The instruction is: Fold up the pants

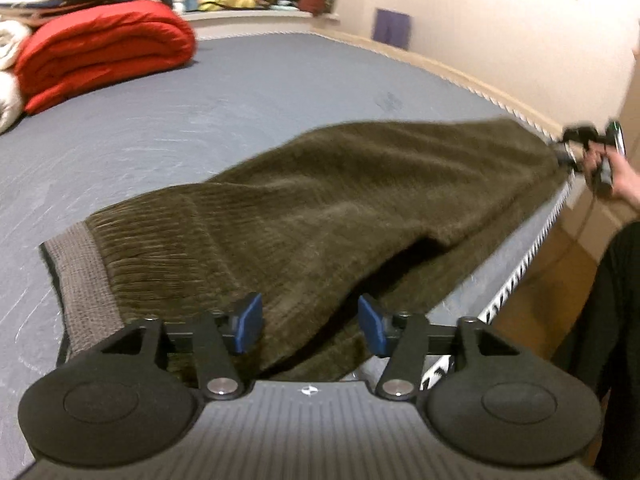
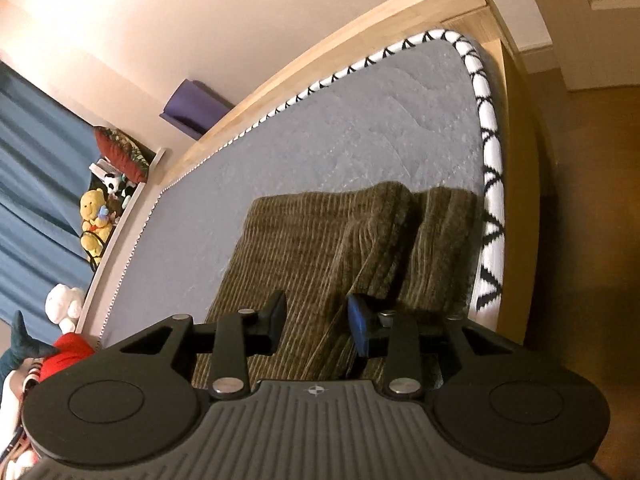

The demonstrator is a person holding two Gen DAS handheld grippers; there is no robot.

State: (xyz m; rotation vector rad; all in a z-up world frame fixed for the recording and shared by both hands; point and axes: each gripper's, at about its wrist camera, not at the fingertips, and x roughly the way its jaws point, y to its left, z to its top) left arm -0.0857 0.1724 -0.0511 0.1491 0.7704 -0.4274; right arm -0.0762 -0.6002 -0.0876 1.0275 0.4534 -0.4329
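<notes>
Olive corduroy pants (image 1: 320,216) lie stretched along the near edge of a grey mattress (image 1: 200,120). Their grey waistband (image 1: 80,276) is at the left. My left gripper (image 1: 310,324) is open, its blue pads (image 1: 249,322) apart over the fabric near the waist end. My right gripper (image 2: 316,330) is open over the two leg ends (image 2: 360,240), which lie side by side by the mattress corner. The right gripper also shows far right in the left wrist view (image 1: 588,152), held in a hand at the leg end.
A folded red blanket (image 1: 104,48) and white bedding lie at the far left of the mattress. Soft toys (image 2: 96,216) sit on a ledge by blue curtains. The wooden bed frame (image 2: 360,40) borders the mattress; the floor (image 2: 592,200) lies beyond the edge.
</notes>
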